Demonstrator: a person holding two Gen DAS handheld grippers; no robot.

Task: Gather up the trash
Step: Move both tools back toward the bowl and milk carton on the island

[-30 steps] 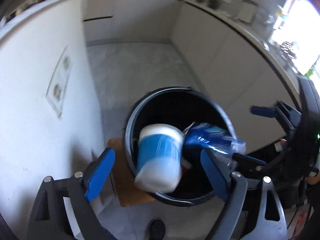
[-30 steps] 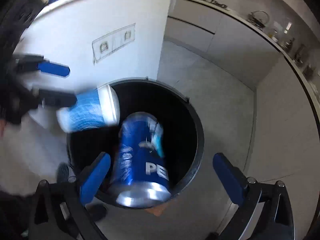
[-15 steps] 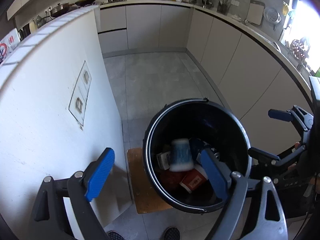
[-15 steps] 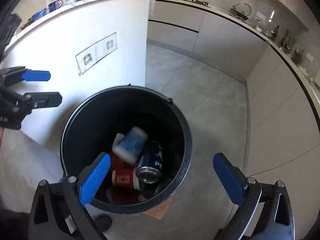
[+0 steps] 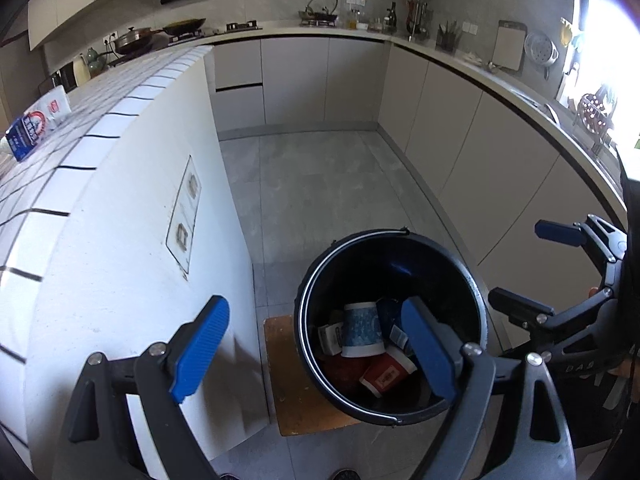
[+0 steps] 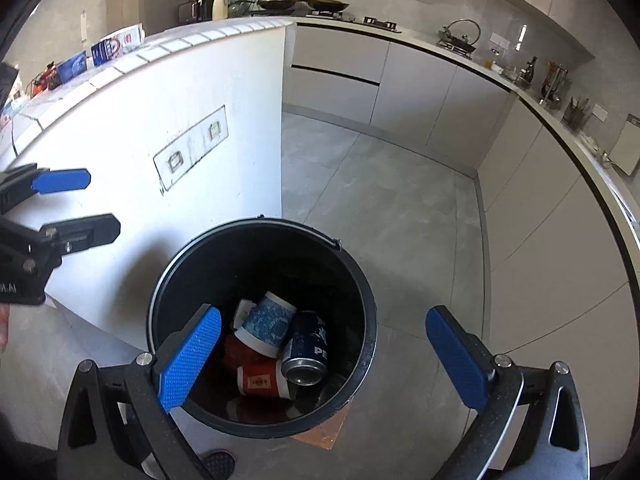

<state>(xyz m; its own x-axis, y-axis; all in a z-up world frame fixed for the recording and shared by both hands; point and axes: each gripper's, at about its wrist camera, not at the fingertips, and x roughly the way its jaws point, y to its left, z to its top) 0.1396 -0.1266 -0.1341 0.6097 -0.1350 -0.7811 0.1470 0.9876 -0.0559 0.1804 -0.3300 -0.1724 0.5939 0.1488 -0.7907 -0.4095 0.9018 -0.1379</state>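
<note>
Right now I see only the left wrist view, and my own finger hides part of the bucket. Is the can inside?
Observer: Yes. The can lies on its side in the bucket, right beside the blue cup.
Operator: Does the right gripper hold anything?
Observer: No. The right gripper is open above the bucket, with nothing between its fingers.
Operator: I see one carton on the counter. Are there more?
Observer: Yes, two cartons stand on the counter. Whether they are trash I cannot tell.
</note>
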